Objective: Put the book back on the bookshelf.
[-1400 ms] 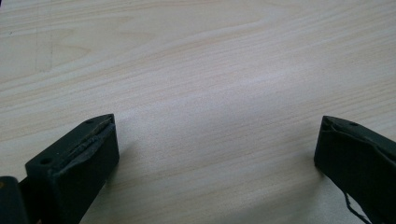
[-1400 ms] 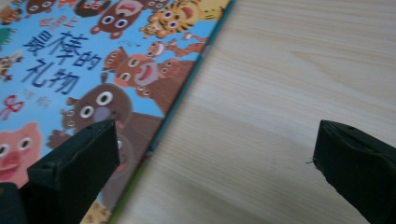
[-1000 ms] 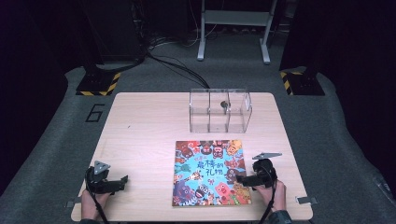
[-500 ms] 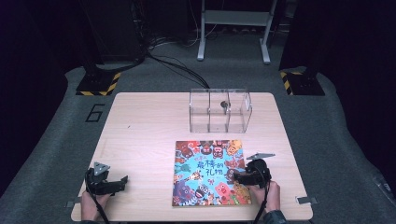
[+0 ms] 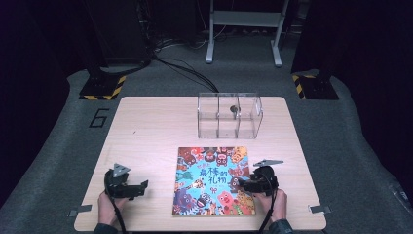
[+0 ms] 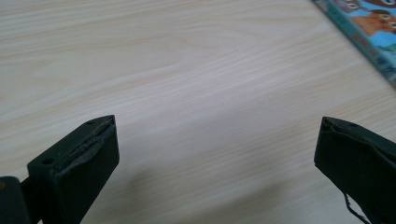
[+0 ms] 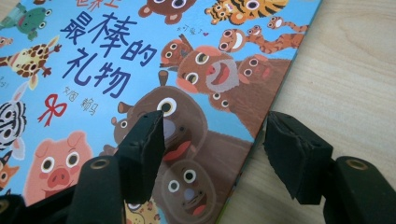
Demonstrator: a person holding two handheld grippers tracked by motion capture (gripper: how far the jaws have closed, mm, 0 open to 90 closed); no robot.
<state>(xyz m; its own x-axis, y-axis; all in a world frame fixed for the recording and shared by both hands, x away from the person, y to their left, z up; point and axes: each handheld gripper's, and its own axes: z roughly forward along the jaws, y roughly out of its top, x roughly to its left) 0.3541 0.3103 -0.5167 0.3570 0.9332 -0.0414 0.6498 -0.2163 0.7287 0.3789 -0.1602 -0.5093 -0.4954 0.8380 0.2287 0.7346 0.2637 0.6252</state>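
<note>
Two hand-held black grippers sit low on a pale wooden table (image 5: 146,126) in the high view. A colourful picture book with cartoon animals and blue Chinese lettering on its cover (image 5: 212,180) lies flat near the table's front edge, a little right of centre. The right gripper (image 5: 246,184) rests at the book's right edge, its jaws pointing left over the cover, with the person's right hand (image 5: 273,204) behind it. The left gripper (image 5: 139,187) lies on bare wood well apart from the book's left edge, its jaws pointing toward the book, held by the left hand (image 5: 108,207). Farther back stands a clear plastic box with three compartments (image 5: 229,115); a small dark object (image 5: 234,108) sits in it, in which compartment cannot be told.

In the left gripper view, the two jaws stand wide apart above the bare table (image 6: 196,74), with nothing between them. A corner of the picture book (image 6: 369,32) shows at the upper right.

In the right gripper view, the jaws have just been closing and stand about half open, astride the right edge of the picture book (image 7: 140,70). One jaw lies over the cover's brown animals, the other over the table (image 7: 355,74). Whether the pads yet press on the book's edge cannot be told.
</note>
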